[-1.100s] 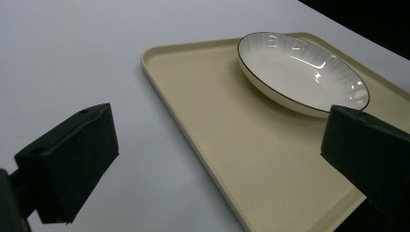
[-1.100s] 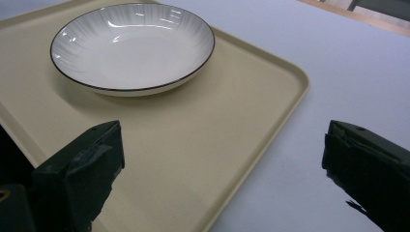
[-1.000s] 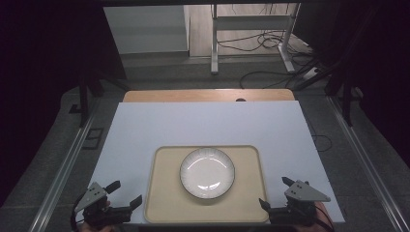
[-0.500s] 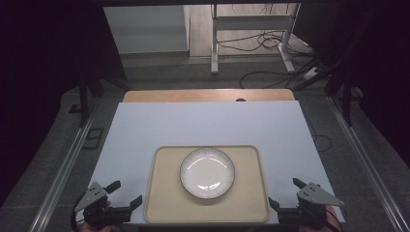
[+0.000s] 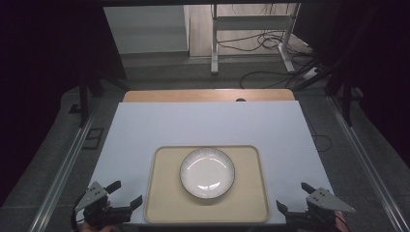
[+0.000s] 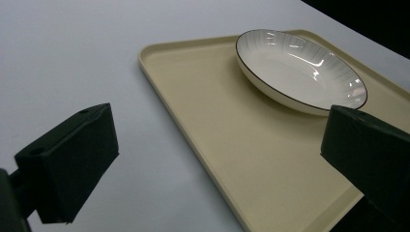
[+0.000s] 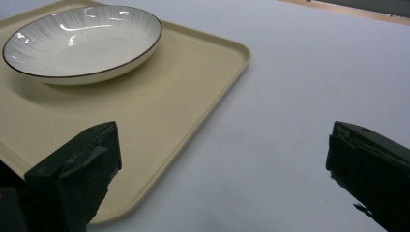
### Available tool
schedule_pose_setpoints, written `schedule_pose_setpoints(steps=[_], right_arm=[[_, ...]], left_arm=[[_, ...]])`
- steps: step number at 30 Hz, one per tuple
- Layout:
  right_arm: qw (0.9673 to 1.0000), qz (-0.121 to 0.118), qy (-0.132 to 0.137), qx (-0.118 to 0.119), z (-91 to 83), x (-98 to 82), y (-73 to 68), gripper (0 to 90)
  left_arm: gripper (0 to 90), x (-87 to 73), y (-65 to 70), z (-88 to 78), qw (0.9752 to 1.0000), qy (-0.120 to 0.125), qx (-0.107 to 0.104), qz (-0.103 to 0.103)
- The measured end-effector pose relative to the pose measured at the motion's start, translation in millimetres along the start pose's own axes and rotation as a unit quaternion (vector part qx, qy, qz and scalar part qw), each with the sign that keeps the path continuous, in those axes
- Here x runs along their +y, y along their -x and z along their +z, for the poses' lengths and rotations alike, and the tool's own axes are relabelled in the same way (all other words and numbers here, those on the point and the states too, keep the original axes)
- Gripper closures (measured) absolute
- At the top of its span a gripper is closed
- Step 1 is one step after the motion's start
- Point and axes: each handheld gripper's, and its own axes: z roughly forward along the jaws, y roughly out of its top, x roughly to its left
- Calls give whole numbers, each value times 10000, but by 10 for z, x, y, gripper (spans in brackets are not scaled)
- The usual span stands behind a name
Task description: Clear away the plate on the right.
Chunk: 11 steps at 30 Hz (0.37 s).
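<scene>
Item: white ribbed plate (image 5: 207, 172), dark-rimmed, lying loose at the centre of a beige tray (image 5: 164, 203) on the white tabletop (image 5: 208, 123), near its front edge.

Left gripper (image 5: 122, 197): fingers spread wide, released, just off the tray's left near corner.

Right gripper (image 5: 296, 200): fingers likewise spread, holding nothing, near the right near corner.

Risks as we judge them: the tray has a low lip, so an uneven two-sided lift tilts it and the plate slides off; a finger pushing the rim shifts the tray toward the tabletop edge.
</scene>
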Motion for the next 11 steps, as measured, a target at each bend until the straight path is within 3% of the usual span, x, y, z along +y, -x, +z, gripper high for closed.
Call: schedule_pose_setpoints(steps=[11], right_arm=[[9998,160,-117,-27,-41,-82,62,0]], left_arm=[[0,8,5,13,10000,-32,2,16]])
